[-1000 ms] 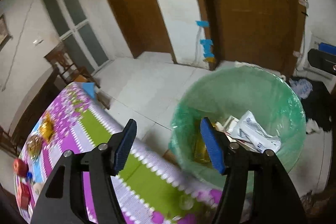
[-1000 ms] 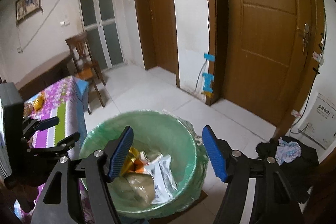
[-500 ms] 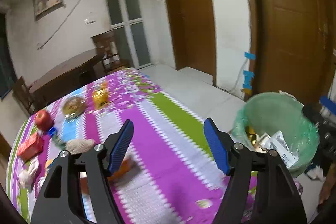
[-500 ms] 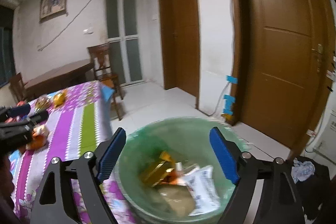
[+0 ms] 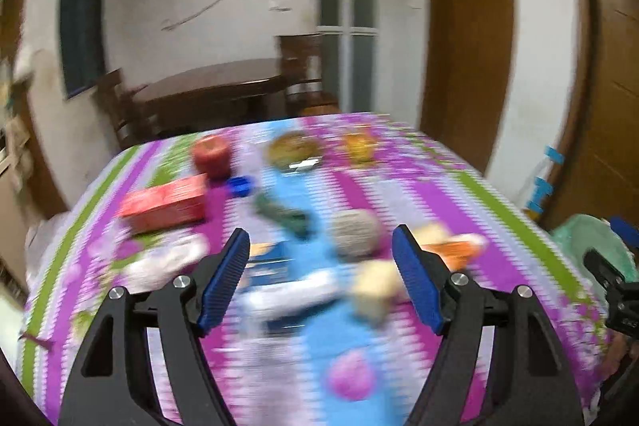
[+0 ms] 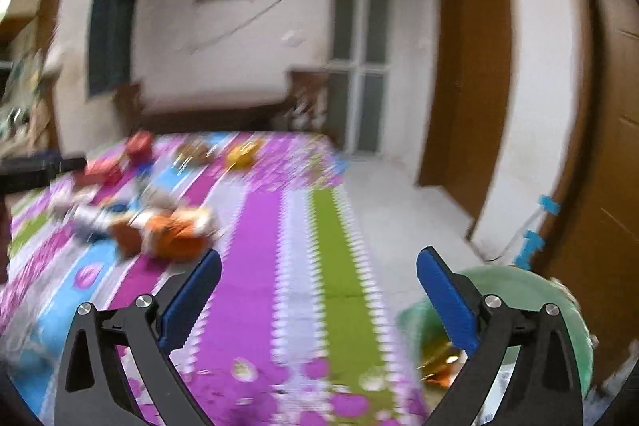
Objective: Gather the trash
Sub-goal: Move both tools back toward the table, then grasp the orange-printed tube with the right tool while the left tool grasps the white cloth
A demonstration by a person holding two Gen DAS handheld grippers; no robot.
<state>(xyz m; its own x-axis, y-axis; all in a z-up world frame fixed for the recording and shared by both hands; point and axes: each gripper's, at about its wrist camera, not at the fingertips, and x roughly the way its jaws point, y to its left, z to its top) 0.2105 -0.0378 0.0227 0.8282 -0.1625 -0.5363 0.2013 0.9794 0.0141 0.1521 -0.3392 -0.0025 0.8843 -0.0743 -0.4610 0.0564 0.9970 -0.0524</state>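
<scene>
Both views were smeared by motion, so small things on the table (image 5: 499,210) could only be told roughly. The table wore a cloth striped in purple, green, white and blue.

The left gripper (image 5: 321,276) hung over the near middle of the table, its blue pads apart and still widening, with nothing between them. Past its tips lay the clutter: a red box (image 5: 163,204) at the left, a red apple (image 5: 211,154) behind it, a blue cap (image 5: 239,185) just right of the box, a dark green scrap (image 5: 285,216) near the middle, a pale round lump (image 5: 353,232) right of that, and an orange wrapper (image 5: 455,248) beside the right pad. A white and blue wrapper (image 5: 291,292) lay nearest, under the gap of the jaws. Two yellowish items sat at the far edge; what they were was unclear.

The right gripper (image 6: 319,296) was over the table's right edge, its jaws opening very wide and empty. The green-lined bin (image 6: 531,286) stood on the floor just right of the table, partly behind the right pad, with gold foil (image 6: 439,362) showing inside. In this view the orange wrapper (image 6: 175,232) lay left of the left pad, well apart from the bin. The left gripper's dark body entered at the far left edge.

A dark wooden table, chairs, a glass door and brown doors stood beyond.
</scene>
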